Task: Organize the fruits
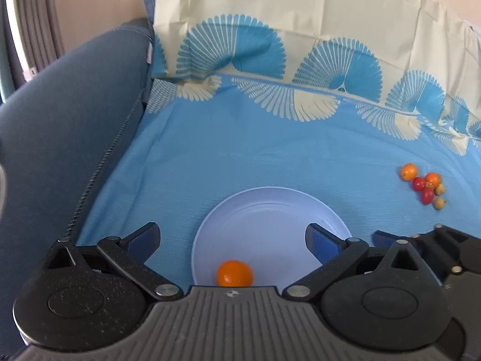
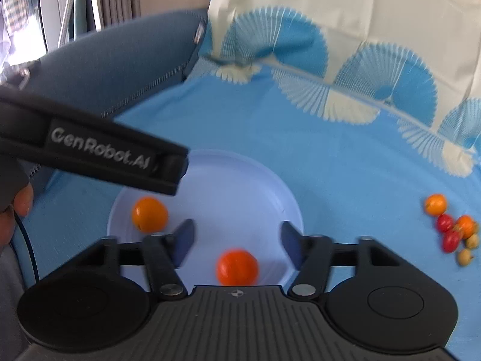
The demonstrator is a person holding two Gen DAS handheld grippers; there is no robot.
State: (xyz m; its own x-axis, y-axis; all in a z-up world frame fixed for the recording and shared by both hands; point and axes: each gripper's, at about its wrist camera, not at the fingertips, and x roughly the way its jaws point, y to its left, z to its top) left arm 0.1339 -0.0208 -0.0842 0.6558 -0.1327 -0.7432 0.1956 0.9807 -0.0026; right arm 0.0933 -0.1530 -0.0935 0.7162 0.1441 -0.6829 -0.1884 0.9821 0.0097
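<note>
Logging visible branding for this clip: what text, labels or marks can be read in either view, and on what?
"GenRobot.AI": white lettering on the side of the left hand-held gripper, seen in the right wrist view, slightly blurred.
No words or numbers on the plate, fruits or cloth.
</note>
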